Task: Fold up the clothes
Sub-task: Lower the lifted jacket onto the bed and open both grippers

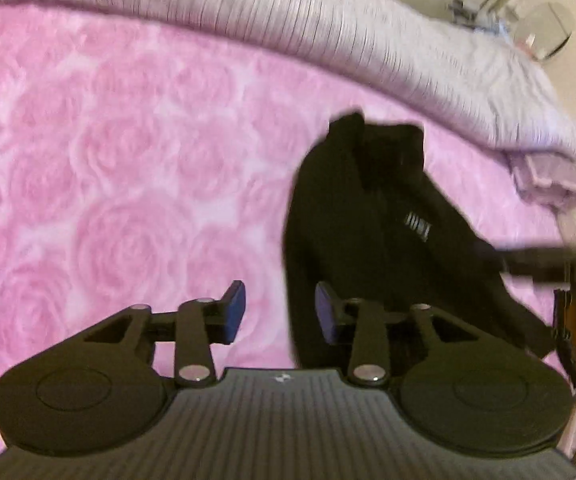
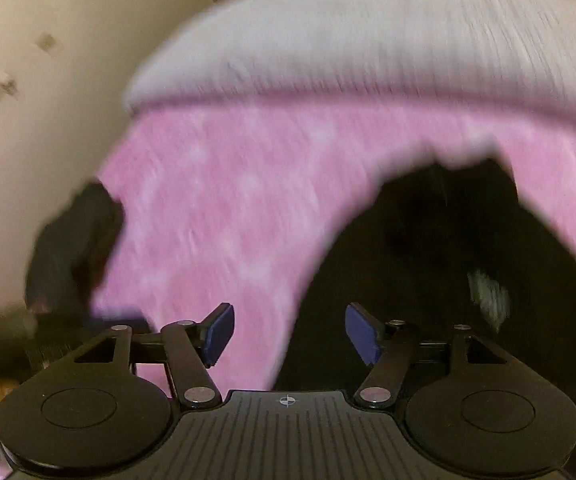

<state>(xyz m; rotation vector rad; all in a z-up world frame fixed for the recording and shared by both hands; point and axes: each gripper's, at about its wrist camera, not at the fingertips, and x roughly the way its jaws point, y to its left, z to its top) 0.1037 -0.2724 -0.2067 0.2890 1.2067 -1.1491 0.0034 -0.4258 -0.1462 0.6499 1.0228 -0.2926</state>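
A black garment [image 1: 388, 240] with a small white label lies bunched on the pink rose-patterned blanket [image 1: 127, 160], right of centre in the left wrist view. My left gripper [image 1: 281, 312] hovers open at the garment's near left edge, nothing between its blue pads. In the blurred right wrist view the same black garment [image 2: 448, 280] fills the lower right. My right gripper [image 2: 290, 334] is open over its left edge, holding nothing. The other gripper shows as a dark blurred shape [image 2: 59, 288] at the far left of that view.
A grey ribbed blanket [image 1: 288, 28] is heaped along the far side of the bed, also seen as the grey blanket [image 2: 368, 40] in the right wrist view. A cream wall [image 2: 47, 80] stands to the left. Pink blanket spreads wide left of the garment.
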